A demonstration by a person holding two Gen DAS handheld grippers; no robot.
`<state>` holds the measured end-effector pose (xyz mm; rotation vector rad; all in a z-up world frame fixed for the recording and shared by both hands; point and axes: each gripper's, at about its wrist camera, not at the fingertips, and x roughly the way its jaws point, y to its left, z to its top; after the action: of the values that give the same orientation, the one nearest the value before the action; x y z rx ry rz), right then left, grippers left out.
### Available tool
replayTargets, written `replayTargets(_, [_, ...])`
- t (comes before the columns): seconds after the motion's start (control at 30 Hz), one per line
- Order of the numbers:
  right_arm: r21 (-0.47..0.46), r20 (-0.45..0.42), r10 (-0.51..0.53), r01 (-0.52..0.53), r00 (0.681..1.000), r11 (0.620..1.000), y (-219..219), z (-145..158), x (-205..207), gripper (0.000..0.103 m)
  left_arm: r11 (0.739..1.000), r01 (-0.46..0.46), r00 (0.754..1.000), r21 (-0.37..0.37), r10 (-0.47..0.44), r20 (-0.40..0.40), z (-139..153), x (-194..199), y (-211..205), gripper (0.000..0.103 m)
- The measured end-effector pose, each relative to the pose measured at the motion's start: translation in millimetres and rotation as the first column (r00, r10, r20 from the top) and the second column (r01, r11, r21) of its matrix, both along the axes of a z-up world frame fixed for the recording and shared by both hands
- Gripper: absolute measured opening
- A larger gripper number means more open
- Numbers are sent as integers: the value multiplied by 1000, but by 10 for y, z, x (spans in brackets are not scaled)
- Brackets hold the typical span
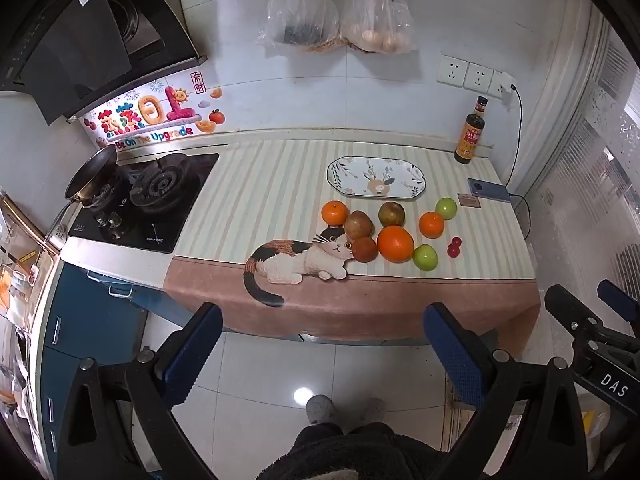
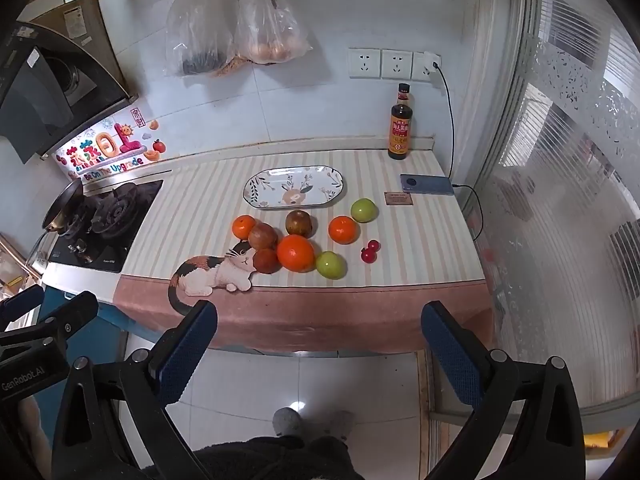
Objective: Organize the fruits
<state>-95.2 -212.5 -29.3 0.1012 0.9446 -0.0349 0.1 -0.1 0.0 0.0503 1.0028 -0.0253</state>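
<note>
An empty oval patterned plate (image 1: 376, 178) (image 2: 295, 186) lies on the striped cloth. In front of it sits a cluster of fruit: a big orange (image 1: 395, 243) (image 2: 296, 253), two small oranges (image 1: 334, 213) (image 1: 431, 224), three brown round fruits (image 1: 391, 213), two green apples (image 1: 425, 257) (image 1: 446, 208) and small red cherry tomatoes (image 1: 454, 247) (image 2: 370, 251). My left gripper (image 1: 320, 344) and right gripper (image 2: 318, 340) are both open and empty, held over the floor in front of the counter, well short of the fruit.
A gas hob (image 1: 148, 196) with a pan (image 1: 90, 174) is to the left. A dark sauce bottle (image 1: 470, 132), a phone on a cable (image 1: 489, 190) and a small card (image 1: 468, 200) stand at the back right. Bags (image 1: 340, 12) hang on the wall.
</note>
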Motion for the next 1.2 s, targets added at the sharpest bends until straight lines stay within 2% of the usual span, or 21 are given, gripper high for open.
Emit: replayTargets(1.2, [-8,-2,2,-2,1000,1000,112,18,75,103,1000,-1,1000,5,1,11,75,111,-48,103])
